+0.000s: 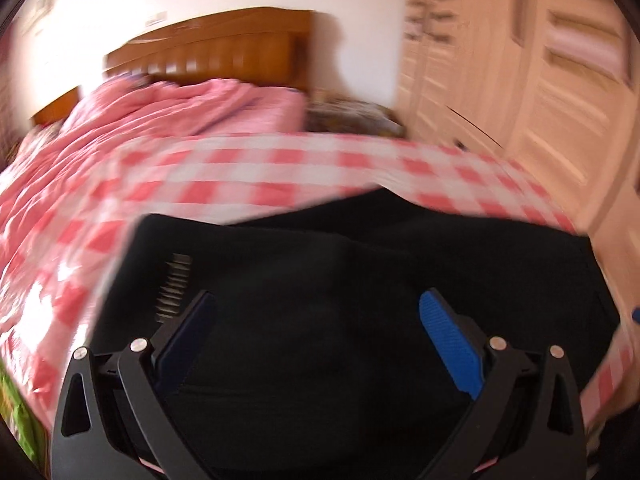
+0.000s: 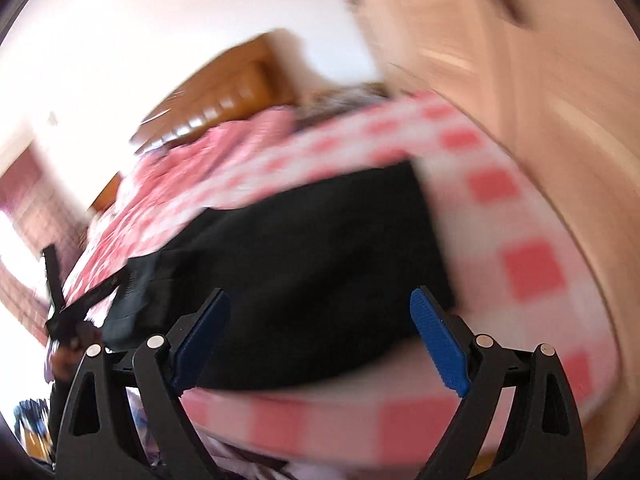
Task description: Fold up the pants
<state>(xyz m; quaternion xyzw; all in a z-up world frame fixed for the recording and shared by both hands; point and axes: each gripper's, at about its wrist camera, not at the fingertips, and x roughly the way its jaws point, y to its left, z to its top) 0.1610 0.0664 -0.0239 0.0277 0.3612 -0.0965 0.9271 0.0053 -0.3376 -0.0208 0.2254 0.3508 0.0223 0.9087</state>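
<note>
Holding both tools, left tool (image 1: 316, 332) and right tool (image 2: 320, 330), spread apart and empty above the black pants (image 1: 360, 280) on the bed (image 1: 240, 176). The cloth looks soft and limp; I'd pinch a near corner edge.

A bed spread with a red-and-white checked sheet (image 1: 256, 168) fills the middle of the left wrist view; a rumpled pink quilt (image 1: 168, 108) lies at upper left; a wooden headboard (image 1: 224, 44) stands behind it against a white wall (image 1: 120, 8); pale panelled wardrobe doors (image 1: 540, 80) fill the upper right; both views are motion-blurred.
</note>
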